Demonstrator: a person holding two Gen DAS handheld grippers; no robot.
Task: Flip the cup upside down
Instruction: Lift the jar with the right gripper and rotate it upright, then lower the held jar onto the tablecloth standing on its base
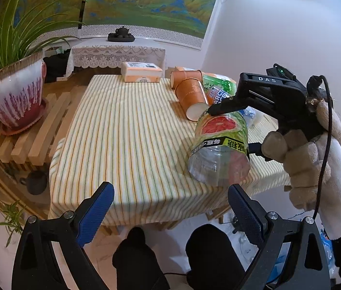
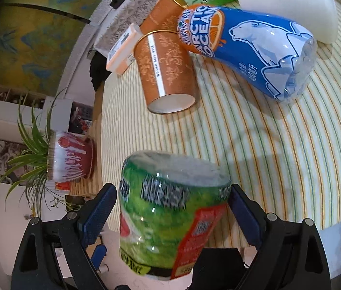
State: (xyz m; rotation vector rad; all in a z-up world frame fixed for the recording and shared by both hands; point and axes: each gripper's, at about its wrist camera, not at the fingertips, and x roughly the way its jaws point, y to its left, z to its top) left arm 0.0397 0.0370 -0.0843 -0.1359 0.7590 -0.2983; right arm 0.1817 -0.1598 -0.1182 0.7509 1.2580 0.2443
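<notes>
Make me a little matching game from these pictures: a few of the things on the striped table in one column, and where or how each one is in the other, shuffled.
Things:
1. grapefruit-label cup
2. orange paper cup
3. polar bear bottle
4. left gripper

States:
A. open, holding nothing
B. lying on its side, open end towards the right wrist camera
C. held tilted between the right gripper's blue fingers
D. lying on the cloth, blue label, clear base

Pairs: 1-C, 2-B, 3-D, 4-A
</notes>
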